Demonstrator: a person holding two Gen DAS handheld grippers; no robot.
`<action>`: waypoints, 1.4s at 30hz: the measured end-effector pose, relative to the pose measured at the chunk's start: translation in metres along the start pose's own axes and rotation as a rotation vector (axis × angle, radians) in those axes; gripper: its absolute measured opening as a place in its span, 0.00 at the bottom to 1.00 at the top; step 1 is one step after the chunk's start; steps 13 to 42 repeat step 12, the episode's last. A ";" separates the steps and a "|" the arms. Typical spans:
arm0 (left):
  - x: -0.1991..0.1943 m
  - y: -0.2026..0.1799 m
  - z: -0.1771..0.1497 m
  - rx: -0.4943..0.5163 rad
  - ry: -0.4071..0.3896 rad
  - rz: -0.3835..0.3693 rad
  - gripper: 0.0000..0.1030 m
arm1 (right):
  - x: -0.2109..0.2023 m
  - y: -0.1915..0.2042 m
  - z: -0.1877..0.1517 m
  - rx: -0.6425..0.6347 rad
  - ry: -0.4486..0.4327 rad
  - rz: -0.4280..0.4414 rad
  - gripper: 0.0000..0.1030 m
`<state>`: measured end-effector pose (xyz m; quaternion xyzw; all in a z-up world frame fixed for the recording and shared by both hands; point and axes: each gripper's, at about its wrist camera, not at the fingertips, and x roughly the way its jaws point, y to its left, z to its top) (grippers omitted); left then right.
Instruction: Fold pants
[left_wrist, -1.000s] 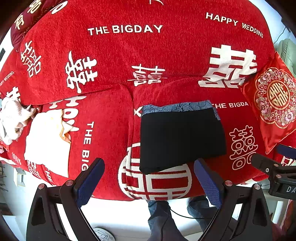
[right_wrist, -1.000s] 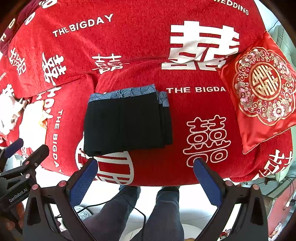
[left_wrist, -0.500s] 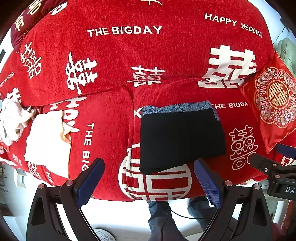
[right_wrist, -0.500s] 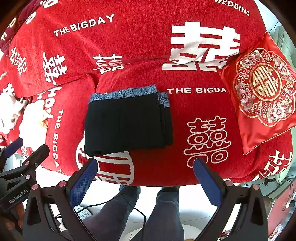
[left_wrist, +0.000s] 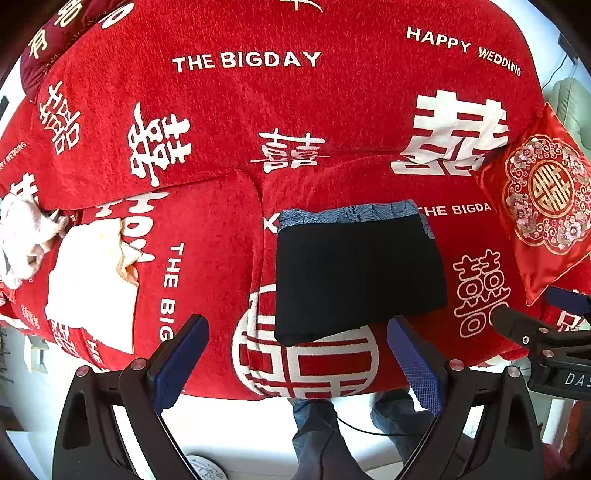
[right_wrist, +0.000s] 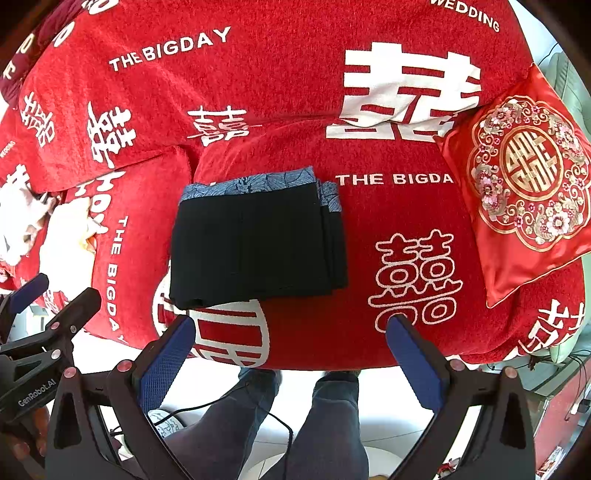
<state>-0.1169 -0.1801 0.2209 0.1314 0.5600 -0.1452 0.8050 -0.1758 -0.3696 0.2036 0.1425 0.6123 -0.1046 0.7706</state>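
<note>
Red sofa (left_wrist: 221, 110) fills both views. Left gripper (left_wrist: 297, 354) and right gripper (right_wrist: 290, 352) hover released, unchanged from a second ago; pants (right_wrist: 255, 243) lie folded near the seat's front edge, apparently finished.

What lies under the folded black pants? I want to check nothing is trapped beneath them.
The folded black pants rest on the red sofa cover, partly over its white circular emblem. A blue patterned band shows along their far edge. Anything directly beneath is hidden.

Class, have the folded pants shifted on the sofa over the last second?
No. The pants keep their place beside the white "THE BIGDA" lettering.
</note>
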 end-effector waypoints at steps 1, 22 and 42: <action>0.000 0.000 0.000 -0.001 -0.001 -0.001 0.95 | 0.000 0.000 0.000 0.001 0.000 0.000 1.00; -0.005 -0.004 -0.002 -0.009 -0.021 0.008 0.95 | 0.000 0.001 -0.001 0.002 -0.003 0.001 1.00; -0.005 -0.004 -0.002 -0.009 -0.021 0.008 0.95 | 0.000 0.001 -0.001 0.002 -0.003 0.001 1.00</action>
